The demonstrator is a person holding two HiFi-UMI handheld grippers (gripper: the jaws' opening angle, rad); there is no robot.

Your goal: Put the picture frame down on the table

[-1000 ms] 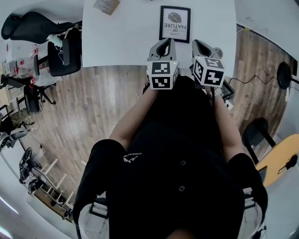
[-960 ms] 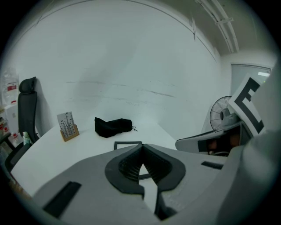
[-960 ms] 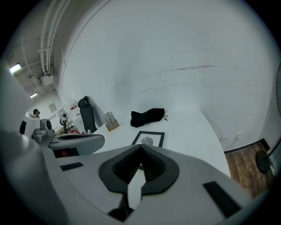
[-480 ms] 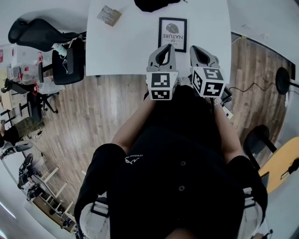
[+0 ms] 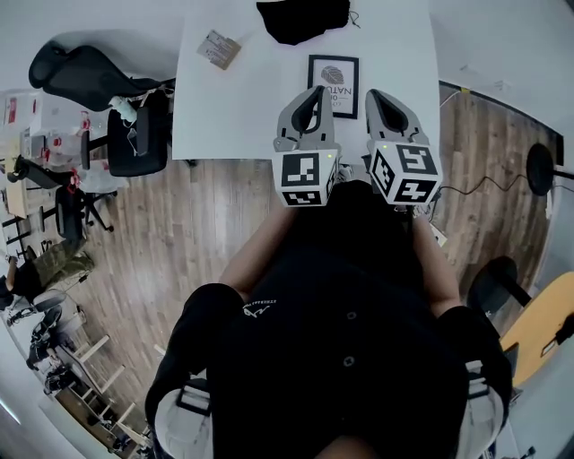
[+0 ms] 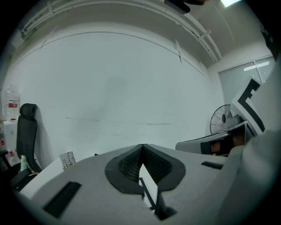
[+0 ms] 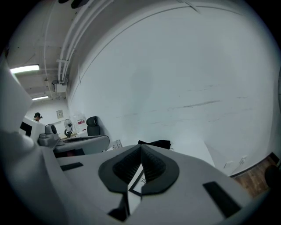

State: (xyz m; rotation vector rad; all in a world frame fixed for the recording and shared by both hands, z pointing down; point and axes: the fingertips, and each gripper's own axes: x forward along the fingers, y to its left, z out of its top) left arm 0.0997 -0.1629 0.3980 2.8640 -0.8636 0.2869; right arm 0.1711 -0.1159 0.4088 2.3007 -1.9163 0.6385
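Far ahead of me a black cloth (image 5: 302, 18) lies crumpled, and to its left, well apart, sits a small brown card (image 5: 220, 47). On the left a black office chair (image 5: 139, 134) stands on the wooden floor (image 5: 206, 215), with a reclined black chair (image 5: 76, 76) just beyond it. To my right a thin cable (image 5: 475, 182) trails over the boards. Nearer on that side, a dark chair (image 5: 495, 269) sits beside a yellow tabletop (image 5: 538, 314). A white wall (image 6: 109, 88) closes the far side, with a standing fan (image 6: 221, 119) near it.
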